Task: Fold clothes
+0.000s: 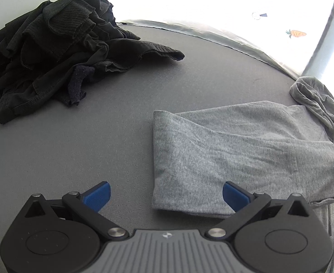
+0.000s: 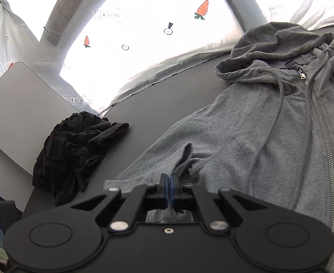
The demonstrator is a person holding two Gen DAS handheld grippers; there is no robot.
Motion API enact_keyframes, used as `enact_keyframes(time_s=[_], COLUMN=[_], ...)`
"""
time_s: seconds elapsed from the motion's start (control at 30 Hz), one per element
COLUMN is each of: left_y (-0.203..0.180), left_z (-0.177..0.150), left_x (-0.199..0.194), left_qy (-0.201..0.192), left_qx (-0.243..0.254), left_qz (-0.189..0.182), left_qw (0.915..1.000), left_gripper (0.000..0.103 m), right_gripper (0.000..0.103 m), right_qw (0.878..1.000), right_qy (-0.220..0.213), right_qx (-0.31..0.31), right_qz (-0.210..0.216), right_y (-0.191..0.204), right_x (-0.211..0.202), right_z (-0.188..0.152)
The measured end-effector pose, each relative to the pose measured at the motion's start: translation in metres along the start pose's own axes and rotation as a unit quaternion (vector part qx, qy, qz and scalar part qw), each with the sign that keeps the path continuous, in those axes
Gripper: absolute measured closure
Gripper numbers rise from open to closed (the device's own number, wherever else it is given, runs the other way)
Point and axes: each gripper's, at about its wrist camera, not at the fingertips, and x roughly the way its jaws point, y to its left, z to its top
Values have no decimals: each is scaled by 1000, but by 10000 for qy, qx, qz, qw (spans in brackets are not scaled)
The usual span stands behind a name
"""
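Right gripper (image 2: 168,182), item nearest the lens: blue pads pressed together on a pinched fold of the grey hoodie (image 2: 269,136), whose zipped front and hood lay ahead and to its right on the dark table (image 2: 157,104). Left gripper (image 1: 166,193): jaws spread wide and holding nothing, poised over the hoodie's folded sleeve (image 1: 223,150) just ahead and to its right. Black clothes pile (image 1: 53,54): heaped well ahead to its left.
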Motion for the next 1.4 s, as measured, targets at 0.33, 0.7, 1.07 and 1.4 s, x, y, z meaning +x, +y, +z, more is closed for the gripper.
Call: enact_keyframes(time_s=[0.33,0.7,1.07,1.4], left_y=[-95,-173,-207,-218], left_z=[-35,-84,-110,-124], left_x=[-38,-55,-40,-28], left_qy=[-35,170,619,752], left_qx=[974,1236,953,613], left_qz=[-519,-614,-294,241], left_qw=[9939,9903,9931,9950], left_gripper=[0,0,0,0], right_gripper=[101,101,101,101], right_qw=[9958,9916,9934,9923], right_qy=[-361,-535,-537,-439], right_qx=[733,1022,817,772], right_qz=[-403,-585,-602,-863], right_y=[-64,-131,-173,-223], right_x=[-78,-149,-182,-194], right_z=[-9,-12,-3,10])
